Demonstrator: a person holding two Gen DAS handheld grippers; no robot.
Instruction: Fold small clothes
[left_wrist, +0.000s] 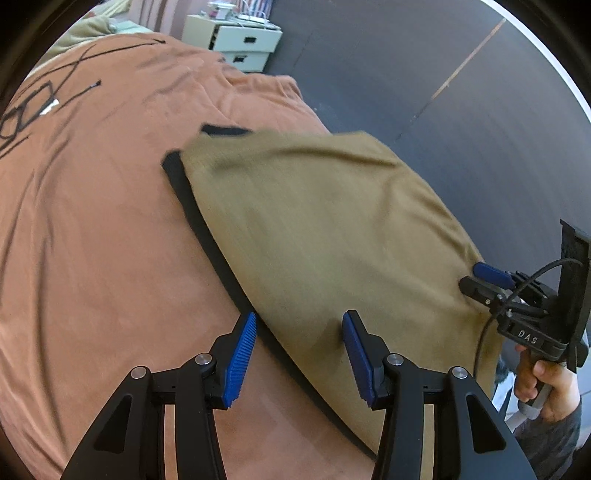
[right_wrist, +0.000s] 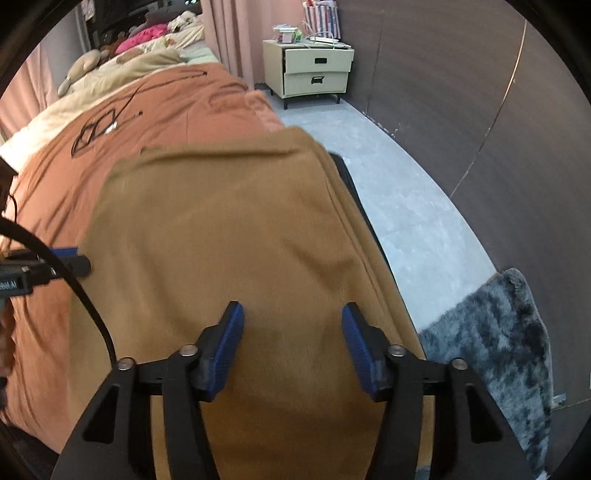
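Tan garment (left_wrist: 325, 229) with black trim lies flat on orange bedspread (left_wrist: 96, 229), near bed's right edge. Left gripper (left_wrist: 299, 350) fingers wide, empty, at its near-left hem. Right gripper (right_wrist: 291, 343) wide, empty, above cloth. No finished fold visible; folding left.

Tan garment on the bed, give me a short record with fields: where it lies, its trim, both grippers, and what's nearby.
garment: tan garment, spread flat, blurred
trim: black edge along one side
surface: orange bedspread
left gripper: open, fingers over the garment's black edge
right gripper: open, above the garment
nearby: cream nightstand, grey rug
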